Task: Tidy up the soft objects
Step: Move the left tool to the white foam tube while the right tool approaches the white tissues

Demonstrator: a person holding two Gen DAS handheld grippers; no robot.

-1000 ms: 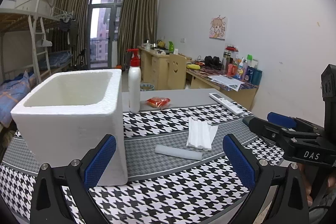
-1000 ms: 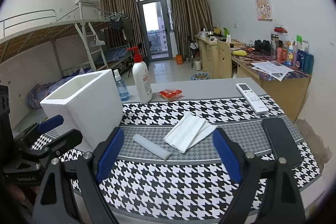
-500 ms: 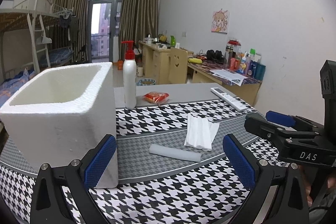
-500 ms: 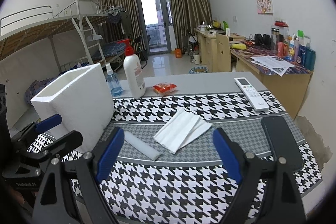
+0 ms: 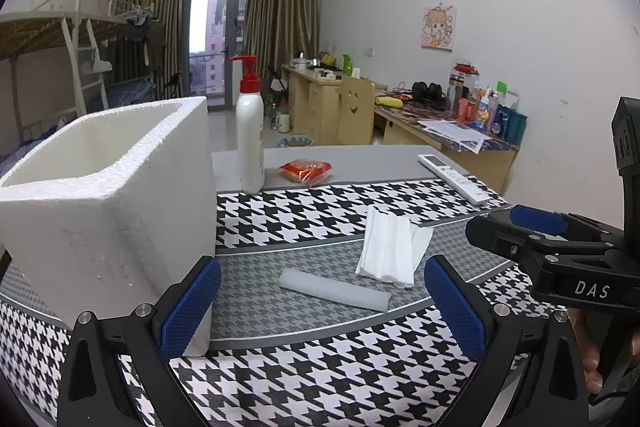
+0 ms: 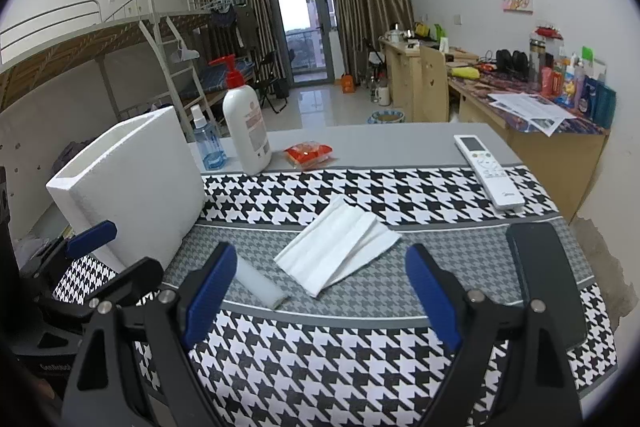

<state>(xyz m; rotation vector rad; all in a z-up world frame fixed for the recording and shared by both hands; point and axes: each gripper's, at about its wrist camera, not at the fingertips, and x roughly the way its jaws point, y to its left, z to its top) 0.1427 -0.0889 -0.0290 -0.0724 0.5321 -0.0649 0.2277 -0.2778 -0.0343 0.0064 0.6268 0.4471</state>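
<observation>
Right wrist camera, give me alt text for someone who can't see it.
The open right gripper hovers over a houndstooth tablecloth, with a folded white cloth and a small foam roll lying just ahead. A white foam box stands to the left beside the left gripper; a pump bottle and remote sit farther back.

Both wrist views face one table [image 5: 400, 155] nearby.

Foam box [image 5: 108, 203] btm behind finger.
</observation>
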